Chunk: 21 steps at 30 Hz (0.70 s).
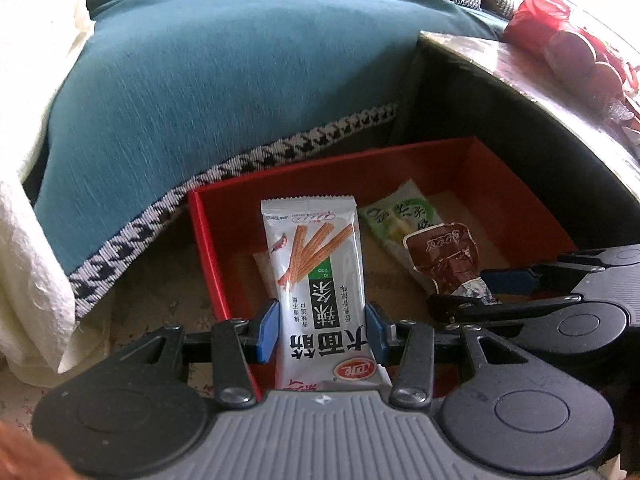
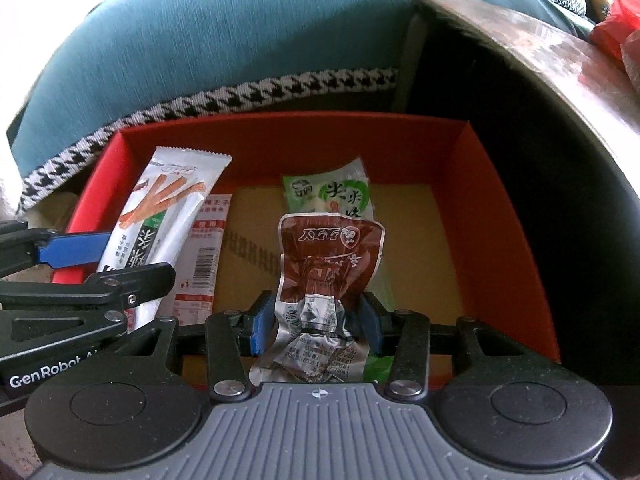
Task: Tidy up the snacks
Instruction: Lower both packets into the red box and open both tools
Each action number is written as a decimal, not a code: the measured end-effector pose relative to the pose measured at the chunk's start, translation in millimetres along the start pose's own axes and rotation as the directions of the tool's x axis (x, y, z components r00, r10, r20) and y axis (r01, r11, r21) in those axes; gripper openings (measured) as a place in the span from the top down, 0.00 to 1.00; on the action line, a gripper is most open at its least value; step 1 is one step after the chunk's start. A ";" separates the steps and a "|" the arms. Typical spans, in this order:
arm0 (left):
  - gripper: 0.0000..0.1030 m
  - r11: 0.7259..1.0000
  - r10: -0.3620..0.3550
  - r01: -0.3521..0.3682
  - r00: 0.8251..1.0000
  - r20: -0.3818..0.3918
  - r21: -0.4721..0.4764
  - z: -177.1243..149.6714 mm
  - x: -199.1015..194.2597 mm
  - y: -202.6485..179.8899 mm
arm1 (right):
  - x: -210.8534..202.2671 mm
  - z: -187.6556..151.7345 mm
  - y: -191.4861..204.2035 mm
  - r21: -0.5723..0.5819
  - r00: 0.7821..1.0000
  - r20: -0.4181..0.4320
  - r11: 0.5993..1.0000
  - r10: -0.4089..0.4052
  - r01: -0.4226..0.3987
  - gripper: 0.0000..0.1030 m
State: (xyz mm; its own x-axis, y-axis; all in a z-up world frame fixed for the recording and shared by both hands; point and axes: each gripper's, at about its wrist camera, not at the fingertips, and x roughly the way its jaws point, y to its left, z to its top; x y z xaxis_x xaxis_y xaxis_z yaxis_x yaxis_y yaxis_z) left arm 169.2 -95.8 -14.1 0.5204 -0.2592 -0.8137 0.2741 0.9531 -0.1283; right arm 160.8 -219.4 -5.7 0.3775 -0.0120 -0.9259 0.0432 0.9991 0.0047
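Note:
My left gripper (image 1: 322,330) is shut on a long white snack packet (image 1: 316,272) printed with orange sticks, held over the left side of the red box (image 1: 204,248). My right gripper (image 2: 314,322) is shut on a crumpled brown snack packet (image 2: 328,264), held over the middle of the red box (image 2: 504,216). The right gripper also shows in the left wrist view (image 1: 460,296), and the left gripper in the right wrist view (image 2: 100,264). A green packet (image 2: 332,194) and a white and pink packet (image 2: 206,248) lie on the box floor.
The red box stands on the floor against a teal sofa cushion (image 1: 224,80) with houndstooth trim. A dark table (image 2: 540,64) with a glossy top rises at the right, with red items (image 1: 568,44) on it. White fabric (image 1: 28,200) hangs at the left.

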 end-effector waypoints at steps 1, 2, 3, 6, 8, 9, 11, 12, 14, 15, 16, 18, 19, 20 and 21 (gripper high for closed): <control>0.63 1.000 0.001 -0.001 1.000 -0.003 0.000 0.2 1.0 -0.4 | 1.2 -0.8 -0.4 -0.001 1.000 -0.002 1.000 -0.002 0.002 0.48; 0.63 1.000 -0.001 0.001 1.000 -0.004 0.001 -0.1 1.4 -0.4 | 1.9 -1.3 -0.8 -0.002 1.000 -0.003 1.000 -0.003 0.003 0.48; 0.62 1.000 -0.001 0.001 1.000 -0.003 0.004 -0.5 1.2 -0.5 | 2.2 -1.1 -0.5 -0.003 1.000 -0.004 1.000 -0.005 0.005 0.48; 0.62 1.000 -0.003 0.003 1.000 -0.001 0.006 -1.3 1.0 1.7 | 4.4 -0.3 0.2 -0.003 1.000 -0.006 1.000 -0.006 0.006 0.48; 0.62 1.000 -0.002 0.002 1.000 0.000 0.009 -0.9 1.6 1.7 | 6.3 0.0 0.4 -0.003 1.000 -0.008 1.000 -0.008 0.008 0.48; 0.62 1.000 -0.003 0.003 1.000 0.001 0.010 -0.5 2.0 0.7 | 6.4 -0.1 0.8 -0.004 1.000 -0.010 1.000 -0.011 0.011 0.48; 0.62 1.000 -0.003 0.003 1.000 0.002 0.009 -0.7 2.4 0.3 | 8.1 0.7 0.7 -0.005 1.000 -0.012 1.000 -0.016 0.016 0.47; 0.62 1.000 -0.004 0.004 1.000 0.002 0.009 -0.8 2.5 0.7 | 8.3 0.7 0.8 -0.005 1.000 -0.012 1.000 -0.018 0.018 0.47; 0.62 1.000 -0.004 0.004 1.000 0.003 0.010 -1.0 3.1 1.2 | 8.9 1.1 0.5 -0.004 1.000 -0.011 1.000 -0.023 0.023 0.47; 0.62 1.000 -0.003 0.003 1.000 0.003 0.010 -1.1 3.4 1.7 | 9.2 1.3 0.3 -0.003 1.000 -0.011 1.000 -0.025 0.025 0.47; 0.62 1.000 -0.003 0.003 1.000 0.004 0.009 -1.2 3.2 1.8 | 9.5 1.4 -0.1 -0.001 1.000 -0.010 1.000 -0.028 0.028 0.47; 0.62 1.000 -0.003 0.003 1.000 0.004 0.006 -1.1 3.2 2.1 | 9.5 1.1 -0.6 0.000 0.999 -0.009 0.999 -0.036 0.036 0.47; 0.62 1.000 -0.003 0.003 1.000 0.004 0.005 -1.0 3.4 2.4 | 9.7 0.8 -1.1 0.002 0.999 -0.009 0.999 -0.037 0.038 0.47; 0.62 1.000 -0.003 0.003 1.000 0.004 0.006 -1.1 3.7 2.8 | 9.4 0.5 -1.1 0.003 0.999 -0.009 0.999 -0.038 0.038 0.47; 0.61 1.000 -0.003 0.003 1.000 0.003 0.010 -1.5 3.9 2.8 | 9.1 0.6 -1.3 0.003 0.999 -0.008 0.999 -0.039 0.039 0.47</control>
State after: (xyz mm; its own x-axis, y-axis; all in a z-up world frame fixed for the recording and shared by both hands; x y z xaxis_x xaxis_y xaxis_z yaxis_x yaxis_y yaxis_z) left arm 170.7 -93.9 -18.5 0.5219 -0.2620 -0.8118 0.2838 0.9508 -0.1245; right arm 164.8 -220.9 -13.9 0.3682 -0.0509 -0.9283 0.0611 0.9977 -0.0305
